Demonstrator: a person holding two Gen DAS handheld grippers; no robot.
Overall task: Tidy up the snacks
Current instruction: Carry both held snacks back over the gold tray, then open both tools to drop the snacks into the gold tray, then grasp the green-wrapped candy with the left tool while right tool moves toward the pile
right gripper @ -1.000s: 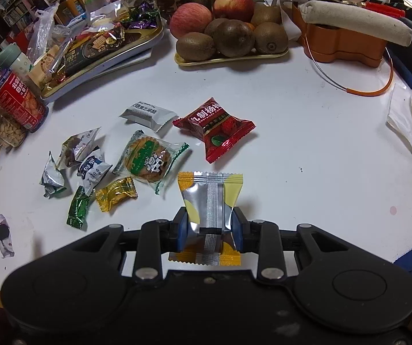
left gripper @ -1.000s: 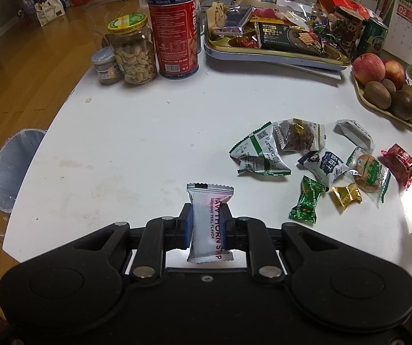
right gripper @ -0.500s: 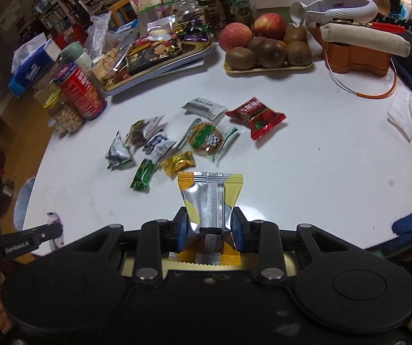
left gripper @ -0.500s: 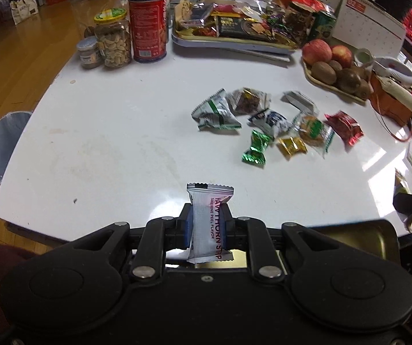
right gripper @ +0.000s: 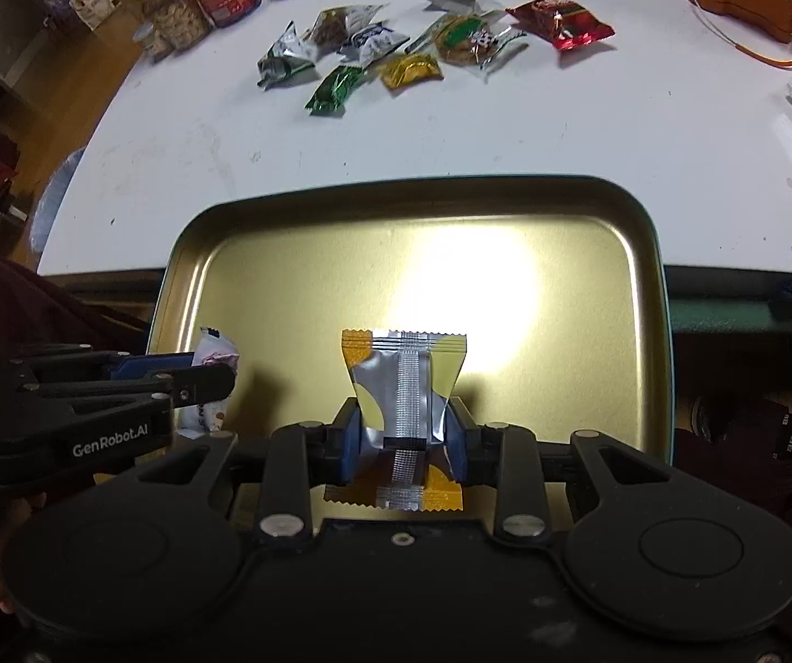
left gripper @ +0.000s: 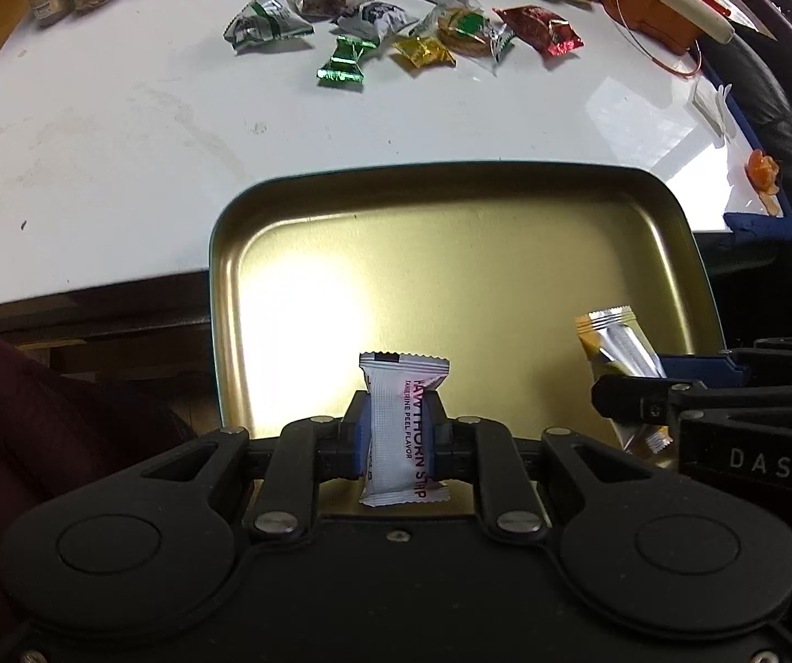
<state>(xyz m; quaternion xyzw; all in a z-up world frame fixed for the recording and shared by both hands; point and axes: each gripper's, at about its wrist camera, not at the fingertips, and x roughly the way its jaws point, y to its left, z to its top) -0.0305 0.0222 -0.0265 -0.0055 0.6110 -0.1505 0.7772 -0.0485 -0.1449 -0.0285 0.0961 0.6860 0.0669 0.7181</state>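
Both tools now hang over the gold tray (left gripper: 451, 193), which sits off the near edge of the bench (left gripper: 119, 138), lower than the bench top.

Left tool (left gripper: 398, 433): jaws narrow, clamped on the white hawthorn strip (left gripper: 401, 414), which stands upright between the pads. It is above the tray's near left part, not yet touching the floor as far as I can tell.

Right tool (right gripper: 404, 439): jaws clamped on the yellow-silver packet (right gripper: 404, 381), seam side facing the camera, also upright. It is above the tray's near right part. From the left wrist view the two tools are just beside each other, apart.

Tray state: floor bare and glaring under the light; nothing lies in it. So no snack has been delivered into this tray yet.

Left to do, as judged: release both packets, then go back for the pile (left gripper: 396, 27) mid-bench. I count about eight wrapped snacks there, among them a green candy (left gripper: 340, 61), a gold candy (left gripper: 423, 50) and a red packet (left gripper: 539, 30).

Progress estimate: early. Two of roughly ten in transit, none placed.

Risk note: the tools are close together; releasing one at a time would avoid a knock.
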